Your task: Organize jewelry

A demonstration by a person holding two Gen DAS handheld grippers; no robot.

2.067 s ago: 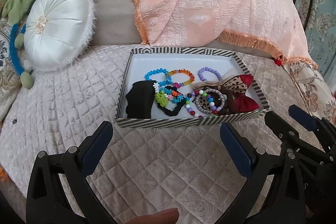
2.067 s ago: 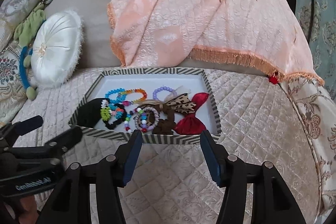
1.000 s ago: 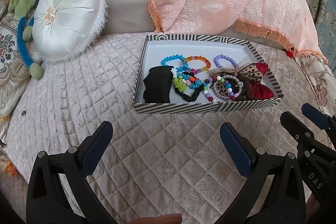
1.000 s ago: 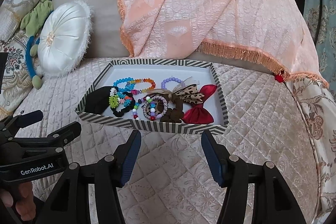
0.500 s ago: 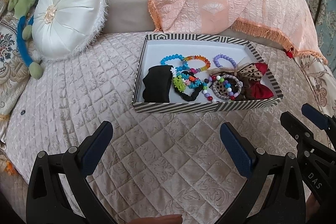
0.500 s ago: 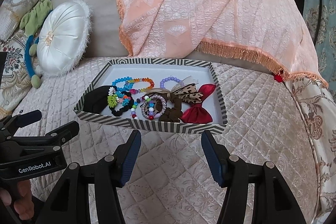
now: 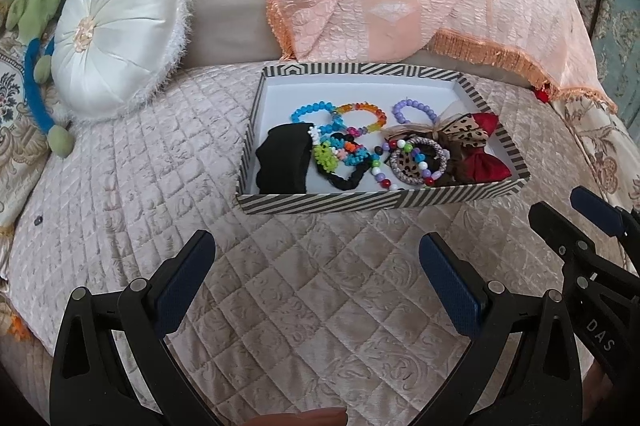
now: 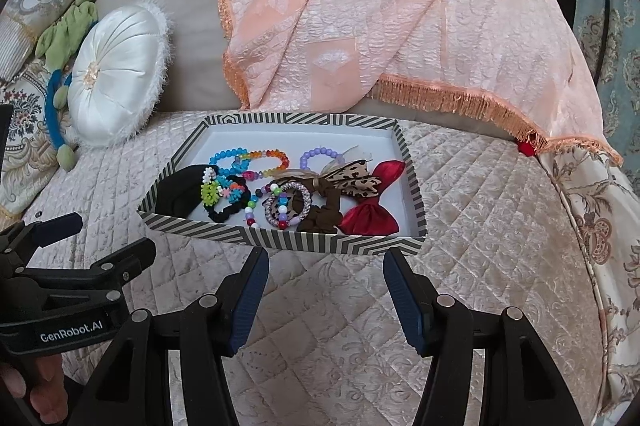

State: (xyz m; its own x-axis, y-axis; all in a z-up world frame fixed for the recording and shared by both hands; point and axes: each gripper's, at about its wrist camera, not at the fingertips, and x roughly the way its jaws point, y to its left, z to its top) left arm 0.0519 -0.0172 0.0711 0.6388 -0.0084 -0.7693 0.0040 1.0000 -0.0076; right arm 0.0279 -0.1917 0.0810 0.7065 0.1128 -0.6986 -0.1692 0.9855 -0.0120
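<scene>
Jewelry: bead bracelets point(image 8: 248, 162), a leopard-print bow point(image 8: 354, 180) and a red bow point(image 8: 372, 214) are heaped inside the striped tray point(image 8: 280, 242), crowded toward its near edge.
Tray: it is set on the quilted cover point(image 8: 480, 210), near the cover's back edge, below a peach throw point(image 8: 400, 26).
Left gripper point(image 7: 316, 278): it is held wide apart and empty above the cover, short of the tray's near wall.
Right gripper point(image 8: 326, 290): it is parted about halfway, nothing gripped, just before the tray's near wall.
Risk: the pieces overlap, so a neighbour may be dragged out with one pick; the light tray may be pushed by a low approach.
</scene>
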